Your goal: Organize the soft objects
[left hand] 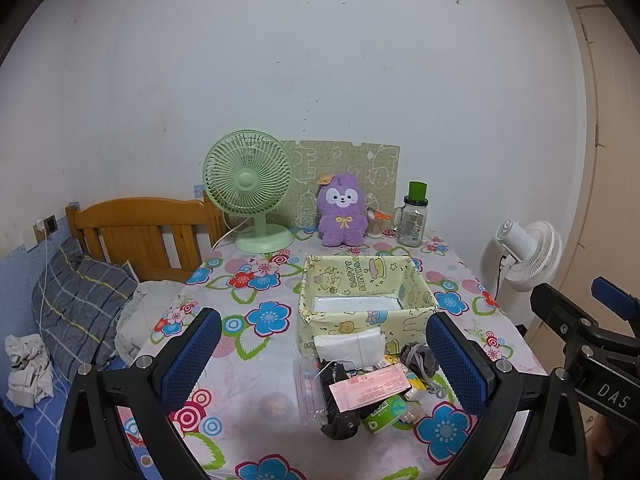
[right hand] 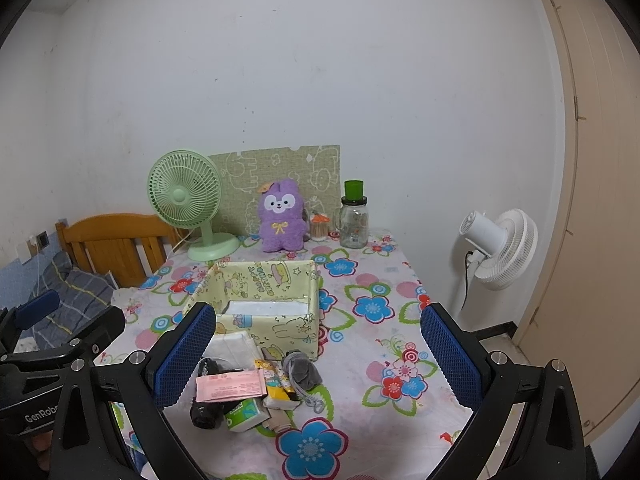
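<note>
A yellow cartoon-print fabric box [left hand: 362, 294] stands open on the floral table; it also shows in the right wrist view [right hand: 260, 300]. In front of it lies a pile: a white tissue pack [left hand: 348, 346], a grey drawstring pouch [left hand: 418, 358], a pink slip [left hand: 370, 390], a black bundle [left hand: 338, 404], a green tissue packet [left hand: 382, 412]. The pile also shows in the right wrist view, with the pouch [right hand: 302, 372] and pink slip [right hand: 230, 386]. My left gripper [left hand: 324, 360] is open above the pile. My right gripper [right hand: 318, 360] is open, to the pile's right.
At the table's back stand a green desk fan [left hand: 250, 188], a purple plush [left hand: 343, 210], a glass jar with green lid [left hand: 412, 220] and a patterned board [left hand: 352, 172]. A wooden bed [left hand: 140, 232] with pillow lies left. A white floor fan [left hand: 528, 250] stands right.
</note>
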Available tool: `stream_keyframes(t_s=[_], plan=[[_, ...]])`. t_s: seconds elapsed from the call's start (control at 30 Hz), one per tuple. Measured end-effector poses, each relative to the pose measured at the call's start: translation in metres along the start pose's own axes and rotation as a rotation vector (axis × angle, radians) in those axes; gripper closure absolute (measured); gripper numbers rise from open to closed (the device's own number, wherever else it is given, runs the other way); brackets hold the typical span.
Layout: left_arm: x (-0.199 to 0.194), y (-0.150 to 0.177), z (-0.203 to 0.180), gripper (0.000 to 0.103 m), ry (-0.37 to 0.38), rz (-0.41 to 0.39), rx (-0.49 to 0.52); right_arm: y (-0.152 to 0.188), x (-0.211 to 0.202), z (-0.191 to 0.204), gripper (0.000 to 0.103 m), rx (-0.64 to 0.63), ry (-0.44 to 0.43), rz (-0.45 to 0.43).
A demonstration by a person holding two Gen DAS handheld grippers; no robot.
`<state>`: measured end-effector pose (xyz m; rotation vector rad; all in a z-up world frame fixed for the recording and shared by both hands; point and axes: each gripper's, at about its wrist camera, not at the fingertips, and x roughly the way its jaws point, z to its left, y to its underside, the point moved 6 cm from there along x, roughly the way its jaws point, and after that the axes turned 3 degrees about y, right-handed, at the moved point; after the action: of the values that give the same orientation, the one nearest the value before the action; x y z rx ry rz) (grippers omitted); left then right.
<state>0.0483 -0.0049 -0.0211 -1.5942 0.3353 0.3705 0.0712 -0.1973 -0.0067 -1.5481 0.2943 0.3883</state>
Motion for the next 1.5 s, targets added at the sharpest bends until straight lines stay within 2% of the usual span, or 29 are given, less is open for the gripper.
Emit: stream_keyframes(t_s=[0.43,0.8,1.07,1.5], plan=[[0.002,0.0,0.001,0.0,-0.002,0.005,0.0,0.001,0.002,0.0,0.0,-0.001,-0.002,0.003],[0.025,0.01,-0.002,0.001,0.018,0.043,0.012,0.003,0.024,0.005,0.0,0.004,-0.001,0.039],[0.052,0.023,-0.004,0.002,0.041,0.093,-0.001,0.014,0.053,0.012,0.003,-0.016,-0.027,0.088],[0.099,0.06,-0.016,0.005,0.094,0.209,0.009,0.051,0.105,0.023,0.009,-0.052,-0.073,0.2]])
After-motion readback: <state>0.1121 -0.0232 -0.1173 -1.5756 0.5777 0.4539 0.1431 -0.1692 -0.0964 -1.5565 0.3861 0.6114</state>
